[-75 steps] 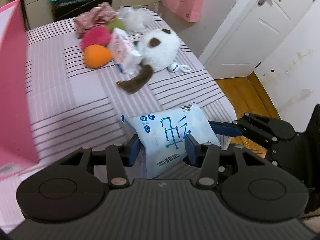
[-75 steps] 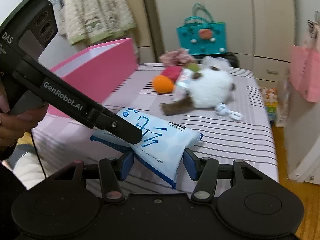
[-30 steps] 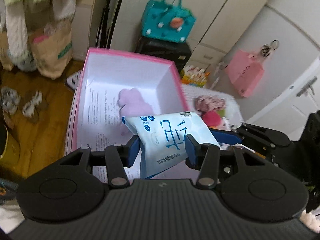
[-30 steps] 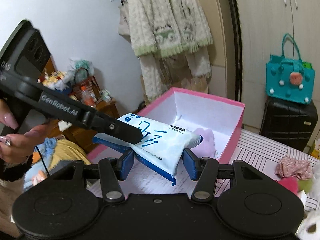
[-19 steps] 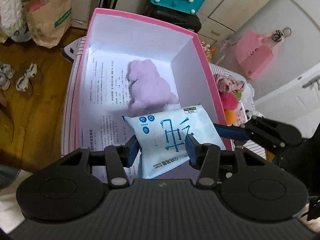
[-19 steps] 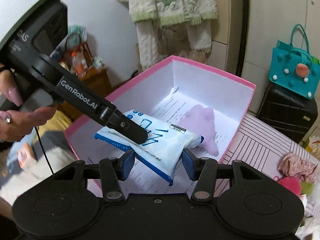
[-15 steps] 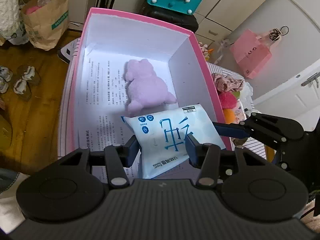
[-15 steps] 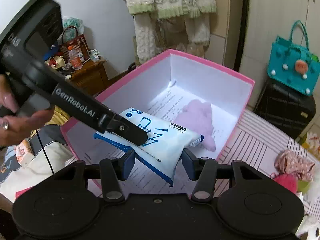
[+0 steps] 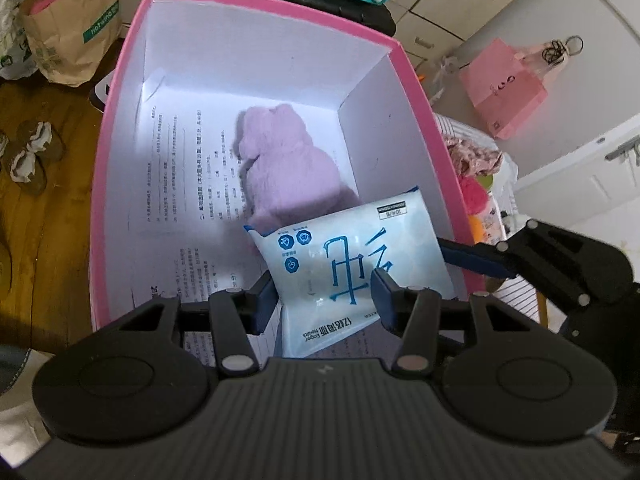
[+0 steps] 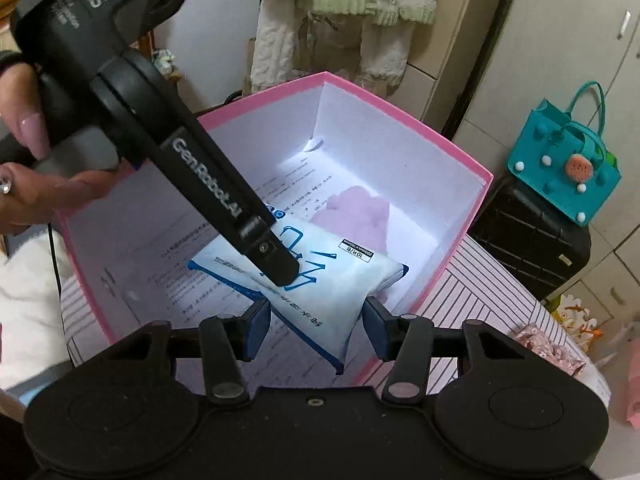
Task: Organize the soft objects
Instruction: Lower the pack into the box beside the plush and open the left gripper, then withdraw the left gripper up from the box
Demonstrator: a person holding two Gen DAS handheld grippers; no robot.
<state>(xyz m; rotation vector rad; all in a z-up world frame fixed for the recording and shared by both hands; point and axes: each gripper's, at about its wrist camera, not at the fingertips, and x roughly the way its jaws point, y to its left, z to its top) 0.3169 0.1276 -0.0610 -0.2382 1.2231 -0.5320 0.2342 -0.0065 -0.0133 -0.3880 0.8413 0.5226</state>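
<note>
Tissue pack: soft pale-blue plastic pack (image 9: 352, 256) pinched by both tongs (image 9: 324, 294) (image 10: 316, 316) above open pink cardboard box (image 9: 416, 92).
Advice: lower beside purple plush toy (image 9: 288, 168), then release together.

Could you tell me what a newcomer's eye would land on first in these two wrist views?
First, the blue-and-white pack, gripped from two sides by the left gripper and right gripper and held over the open pink box. Next, the lilac plush lying on the box's paper-lined floor, just beyond the pack. Behind the box, a teal bag sits on a black suitcase.
</note>
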